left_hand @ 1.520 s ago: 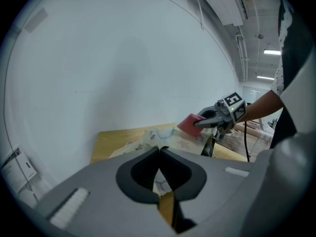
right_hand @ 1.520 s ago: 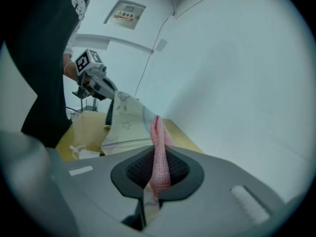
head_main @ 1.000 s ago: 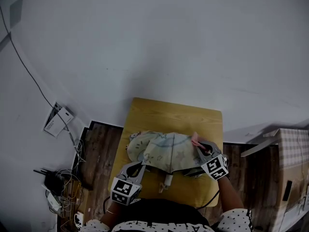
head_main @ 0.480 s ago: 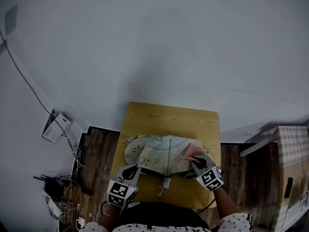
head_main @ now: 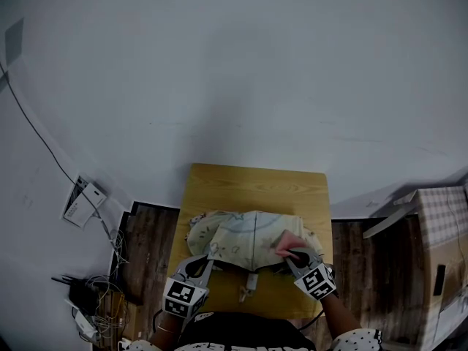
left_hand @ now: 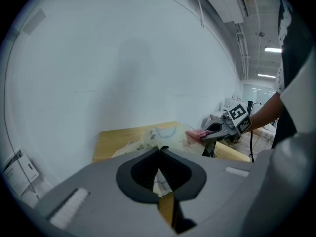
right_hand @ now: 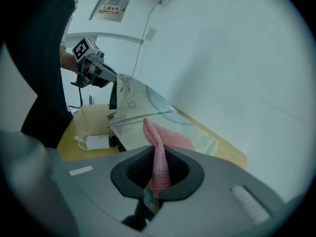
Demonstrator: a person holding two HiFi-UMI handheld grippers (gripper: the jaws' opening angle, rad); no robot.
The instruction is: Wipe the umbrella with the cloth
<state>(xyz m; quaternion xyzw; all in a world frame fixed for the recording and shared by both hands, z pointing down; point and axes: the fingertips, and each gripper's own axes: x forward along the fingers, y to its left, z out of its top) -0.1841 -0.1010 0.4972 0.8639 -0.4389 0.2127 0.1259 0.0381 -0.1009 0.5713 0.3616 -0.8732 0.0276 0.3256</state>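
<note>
On the wooden bench (head_main: 256,185) lies the umbrella (head_main: 245,232) (pale, star-print). L hand-held gripper (left_hand: 159,149) is pinched shut on its near edge; R hand-held gripper (right_hand: 157,151) clamps the pink cloth (right_hand: 160,169), which rests on the canopy's right side.

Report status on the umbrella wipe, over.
Left gripper shut on umbrella edge. Right gripper shut on pink cloth, cloth lying on the canopy. Nothing seen in the way.
</note>
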